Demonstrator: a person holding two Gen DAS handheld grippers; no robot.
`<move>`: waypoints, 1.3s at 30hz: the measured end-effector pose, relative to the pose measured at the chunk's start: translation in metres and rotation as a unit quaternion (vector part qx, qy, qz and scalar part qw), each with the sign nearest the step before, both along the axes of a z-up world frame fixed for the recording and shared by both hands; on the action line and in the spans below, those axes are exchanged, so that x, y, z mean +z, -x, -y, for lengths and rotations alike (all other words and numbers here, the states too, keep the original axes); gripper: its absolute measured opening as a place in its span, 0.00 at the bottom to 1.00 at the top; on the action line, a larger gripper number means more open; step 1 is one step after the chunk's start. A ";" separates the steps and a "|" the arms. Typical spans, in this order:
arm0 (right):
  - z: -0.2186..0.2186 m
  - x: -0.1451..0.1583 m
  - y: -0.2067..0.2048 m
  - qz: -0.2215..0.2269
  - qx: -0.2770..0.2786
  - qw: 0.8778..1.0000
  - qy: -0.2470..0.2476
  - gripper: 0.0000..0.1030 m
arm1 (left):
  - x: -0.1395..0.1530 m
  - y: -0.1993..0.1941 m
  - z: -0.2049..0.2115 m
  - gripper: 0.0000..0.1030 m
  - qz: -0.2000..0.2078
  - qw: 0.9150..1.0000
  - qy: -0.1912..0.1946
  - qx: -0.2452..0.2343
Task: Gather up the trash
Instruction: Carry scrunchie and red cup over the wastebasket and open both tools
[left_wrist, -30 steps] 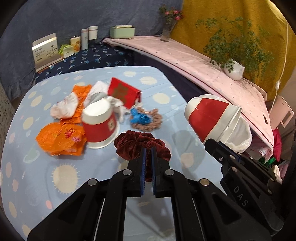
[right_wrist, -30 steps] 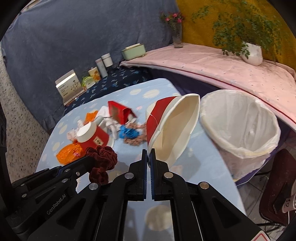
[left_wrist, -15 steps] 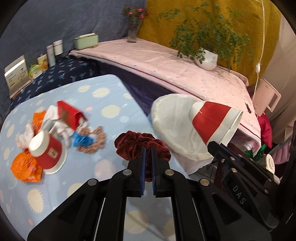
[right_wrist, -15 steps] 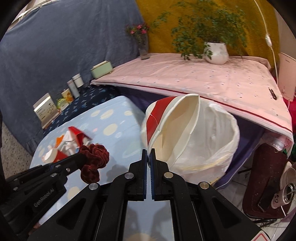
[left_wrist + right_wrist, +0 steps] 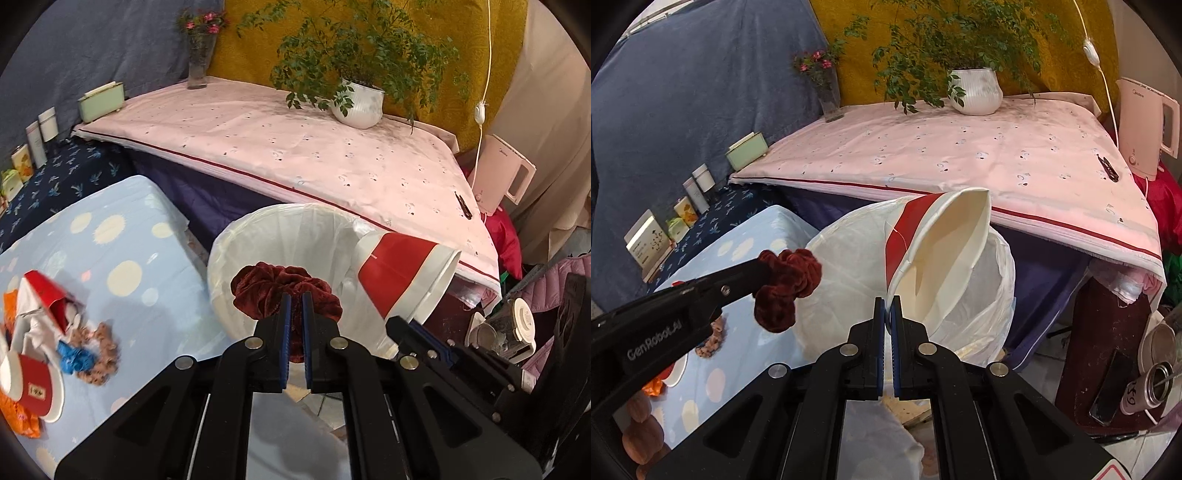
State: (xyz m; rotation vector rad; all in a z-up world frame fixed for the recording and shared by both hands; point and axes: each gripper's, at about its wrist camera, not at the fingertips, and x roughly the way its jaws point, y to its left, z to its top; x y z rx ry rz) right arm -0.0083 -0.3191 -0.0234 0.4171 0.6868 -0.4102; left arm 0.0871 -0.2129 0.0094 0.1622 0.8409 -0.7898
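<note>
My left gripper (image 5: 296, 306) is shut on a dark red velvet scrunchie (image 5: 284, 291), holding it over the mouth of the white-lined trash bin (image 5: 258, 236). My right gripper (image 5: 887, 308) is shut on the rim of a red and white paper cup (image 5: 942, 243), tilted on its side above the same bin (image 5: 990, 295). In the left wrist view that cup (image 5: 402, 277) hangs at the bin's right edge. From the right wrist view the left gripper with the scrunchie (image 5: 786, 284) shows at the bin's left rim.
More trash lies on the blue dotted table (image 5: 110, 236): a red paper cup (image 5: 33, 384), red carton (image 5: 48, 295), orange wrapper (image 5: 18, 417), blue and brown scrunchies (image 5: 88, 358). A pink-covered shelf (image 5: 295, 140) with a potted plant (image 5: 358, 99) and kettle (image 5: 1145, 129) stands behind the bin.
Both grippers swung right, away from the table's trash pile, and now hang over the bin. The scrunchie and the cup stayed gripped throughout.
</note>
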 end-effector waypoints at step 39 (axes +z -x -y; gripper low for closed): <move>-0.110 0.032 -0.027 0.014 0.070 0.997 0.014 0.58 | 0.002 -0.030 -0.180 0.67 -0.001 0.978 -0.019 0.207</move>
